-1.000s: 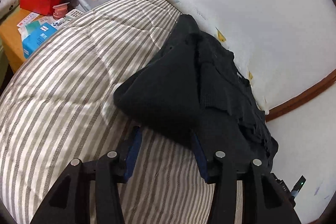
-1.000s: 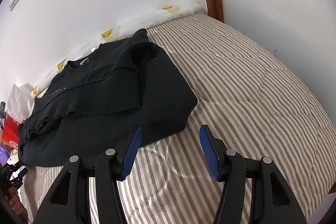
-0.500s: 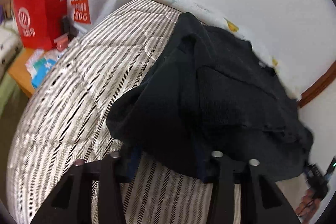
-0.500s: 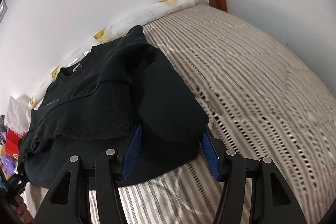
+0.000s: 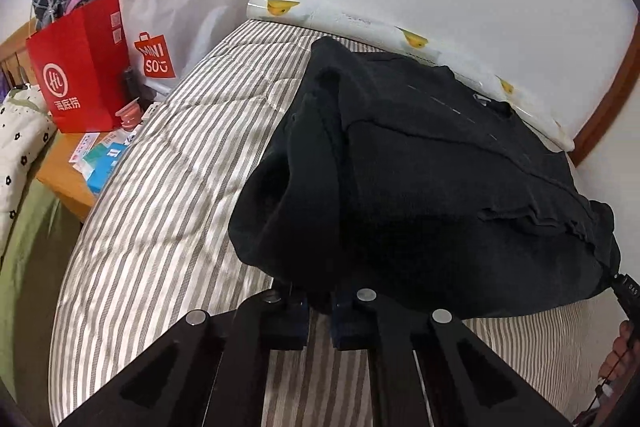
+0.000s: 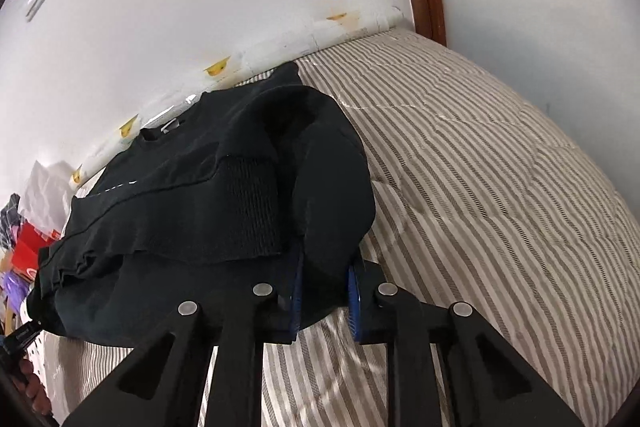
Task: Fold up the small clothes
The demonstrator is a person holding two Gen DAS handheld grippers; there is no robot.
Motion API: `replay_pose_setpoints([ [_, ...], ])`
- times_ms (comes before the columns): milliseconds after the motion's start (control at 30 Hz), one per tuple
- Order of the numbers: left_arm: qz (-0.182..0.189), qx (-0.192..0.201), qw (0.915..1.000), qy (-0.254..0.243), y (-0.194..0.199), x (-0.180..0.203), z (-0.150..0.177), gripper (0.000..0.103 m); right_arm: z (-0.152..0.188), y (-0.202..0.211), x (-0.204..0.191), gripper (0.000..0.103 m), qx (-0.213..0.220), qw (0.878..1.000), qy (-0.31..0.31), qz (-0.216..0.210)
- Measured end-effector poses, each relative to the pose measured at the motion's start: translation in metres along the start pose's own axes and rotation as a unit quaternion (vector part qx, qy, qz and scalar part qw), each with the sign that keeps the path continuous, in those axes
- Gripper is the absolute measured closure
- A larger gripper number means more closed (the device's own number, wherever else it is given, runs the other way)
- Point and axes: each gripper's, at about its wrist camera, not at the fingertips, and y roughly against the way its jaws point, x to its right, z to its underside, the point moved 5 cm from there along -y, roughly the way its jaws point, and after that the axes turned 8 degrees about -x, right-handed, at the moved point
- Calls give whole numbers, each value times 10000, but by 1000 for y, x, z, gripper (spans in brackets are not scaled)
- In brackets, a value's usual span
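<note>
I see the black sweater (image 5: pixel 420 179) lying lengthwise along the wall, collar seemingly wallward, my left gripper (image 5: pixel 319 301) clenched on its near hem, my right gripper (image 6: pixel 326 291) closing on the opposite corner.

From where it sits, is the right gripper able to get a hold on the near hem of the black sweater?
Probably yes: the right gripper is closing with the black sweater's near corner already between its fingers, and nothing on the striped quilt blocks it.

Left hand-held gripper (image 5: pixel 320 307) fingertips under black garment (image 5: pixel 420 187)
</note>
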Motion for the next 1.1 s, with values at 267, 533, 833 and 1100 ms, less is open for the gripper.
replay_pose_setpoints([
  [267, -32, -8, 10000, -68, 24, 7, 35, 96, 31, 39, 1, 85, 71, 9997, 213, 31],
  [533, -44, 28, 9997, -221, 47, 6, 77, 96, 74, 69, 14, 85, 58, 9993, 354, 129],
  [833, -59, -144, 9997, -214, 62, 1, 93, 91, 94, 90, 28, 79, -24, 9968, 487, 633],
  [1100, 16, 338, 9955, -885, 98, 33, 85, 86, 84, 128, -10, 76, 418, 9944, 908, 329],
])
